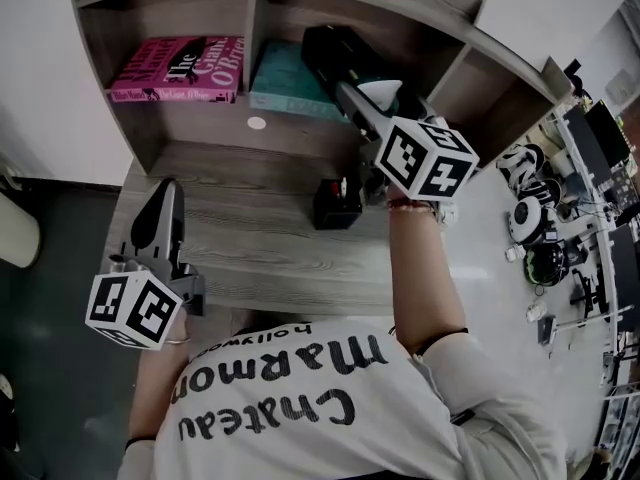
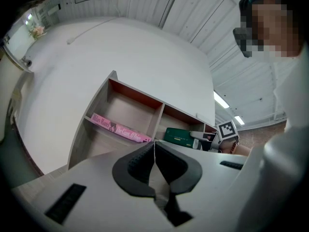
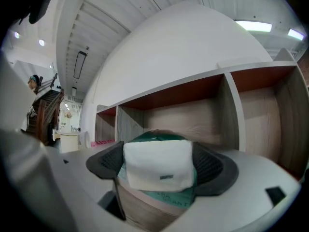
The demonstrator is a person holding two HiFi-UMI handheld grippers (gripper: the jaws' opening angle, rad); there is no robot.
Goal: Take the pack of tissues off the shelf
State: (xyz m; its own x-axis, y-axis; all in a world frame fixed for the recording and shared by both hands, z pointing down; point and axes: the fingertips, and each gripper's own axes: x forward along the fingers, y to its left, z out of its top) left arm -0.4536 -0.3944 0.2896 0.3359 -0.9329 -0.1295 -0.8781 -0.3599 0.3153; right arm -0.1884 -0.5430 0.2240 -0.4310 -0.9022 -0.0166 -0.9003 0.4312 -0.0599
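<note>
The pack of tissues [image 1: 335, 53] is dark green with a white end and lies in the middle compartment of the wooden shelf [image 1: 252, 28], beside a teal book [image 1: 285, 83]. My right gripper [image 1: 372, 100] reaches level into that compartment. In the right gripper view the pack's white end [image 3: 157, 170] fills the space between the two dark pads, and the right gripper [image 3: 158, 162] stands wide open around it. The left gripper view shows the pack [image 2: 179, 137] from the side. My left gripper [image 1: 165, 196] hangs over the desk's left part, shut and empty [image 2: 154, 153].
A pink book [image 1: 180, 68] lies in the left compartment. A small black box [image 1: 337, 203] stands on the wooden desk [image 1: 260, 248] under my right arm. A white round mark [image 1: 257, 123] is on the desk. Assorted gear [image 1: 530, 218] covers the white table at right.
</note>
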